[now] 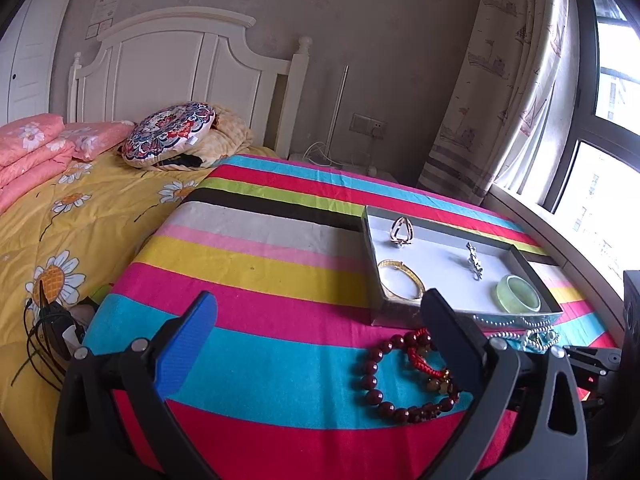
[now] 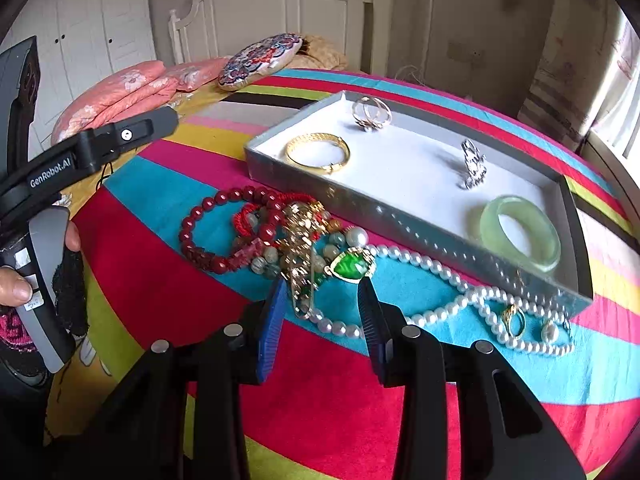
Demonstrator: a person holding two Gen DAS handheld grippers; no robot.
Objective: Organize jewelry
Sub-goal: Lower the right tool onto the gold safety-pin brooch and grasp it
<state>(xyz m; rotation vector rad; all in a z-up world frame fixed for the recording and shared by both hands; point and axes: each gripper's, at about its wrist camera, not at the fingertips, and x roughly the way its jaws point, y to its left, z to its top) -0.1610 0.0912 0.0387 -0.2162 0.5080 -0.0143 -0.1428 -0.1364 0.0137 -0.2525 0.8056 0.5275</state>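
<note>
A: Item one, right gripper (image 2: 322, 296), black frame with blue ribbed pads: jaws narrowed to a modest gap, tips lowered at the near edge of the jewellery heap. Between them lie a gold safety-pin-shaped clasp (image 2: 303, 296) and a run of the white pearl necklace (image 2: 432, 276); the green faceted pendant in a gold setting (image 2: 352, 265) sits just beyond the right tip. The pads do not look pressed on anything yet

B: Risk?

A: Judged high for a tangled lift. The gold chain cluster (image 2: 303, 224), the dark red bead bracelet (image 2: 212, 236) and the red woven cord bracelet (image 2: 256, 216) overlap one another, so closing here could drag several pieces at once, or catch only a pearl strand and let it slip off the pads

B: Item two?

A: Left gripper (image 1: 320, 316), same make: jaws wide, nothing between them but the striped cloth (image 1: 260, 280). Its right finger stands over the red bracelets, contact cannot be told. In the right wrist view a hand (image 2: 16, 280) holds its handle well to the side

B: Destination?

A: Grey shallow tray with white lining (image 2: 288, 172), just behind the heap. Already inside: thin gold bangle (image 2: 318, 153), silver looped ring (image 2: 371, 114), silver sparkling brooch (image 2: 472, 166), pale green jade bangle (image 2: 520, 232). Further risk: the tray wall is near, and a trailing strand could snag on it

B: Loose beyond that?

A: A small gold-ringed pendant (image 2: 514, 320), lying within the pearl loops to the right
</note>
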